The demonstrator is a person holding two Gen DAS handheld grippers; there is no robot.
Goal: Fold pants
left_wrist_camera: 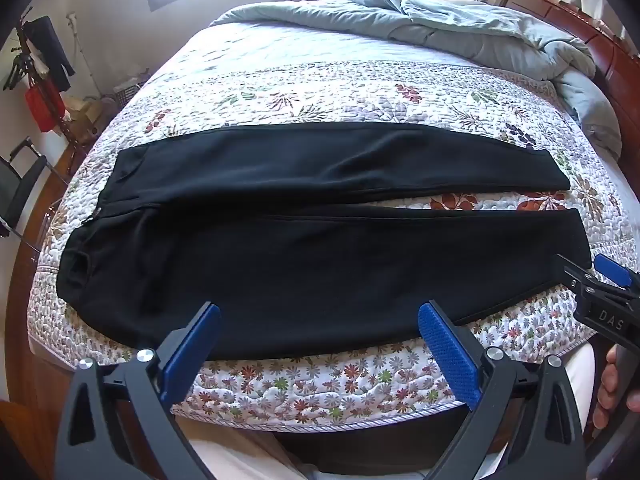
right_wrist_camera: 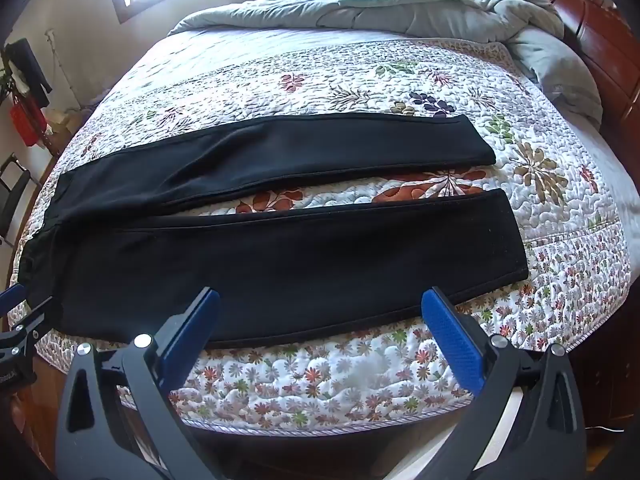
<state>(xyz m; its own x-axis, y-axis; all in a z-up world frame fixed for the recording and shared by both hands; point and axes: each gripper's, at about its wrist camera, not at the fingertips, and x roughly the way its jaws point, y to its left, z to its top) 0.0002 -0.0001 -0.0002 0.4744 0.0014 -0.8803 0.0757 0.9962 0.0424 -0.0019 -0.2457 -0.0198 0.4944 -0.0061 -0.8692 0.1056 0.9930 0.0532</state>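
Black pants (left_wrist_camera: 304, 264) lie flat across the floral quilt, waistband at the left, both legs running right with a gap between them. They also show in the right wrist view (right_wrist_camera: 288, 264). My left gripper (left_wrist_camera: 320, 320) is open and empty, hovering over the near leg's front edge. My right gripper (right_wrist_camera: 320, 308) is open and empty, above the near leg closer to its cuff (right_wrist_camera: 516, 236). The right gripper also shows at the right edge of the left wrist view (left_wrist_camera: 600, 280), beside the near cuff. The left gripper shows at the left edge of the right wrist view (right_wrist_camera: 20, 312).
The bed's floral quilt (left_wrist_camera: 320, 80) has a rumpled grey-blue duvet (left_wrist_camera: 460, 28) at the far side. A wooden headboard (left_wrist_camera: 592, 32) runs along the right. A chair (left_wrist_camera: 20, 188) and clothes rack with red bag (left_wrist_camera: 40, 104) stand left. The bed's near edge (right_wrist_camera: 320, 416) is below the grippers.
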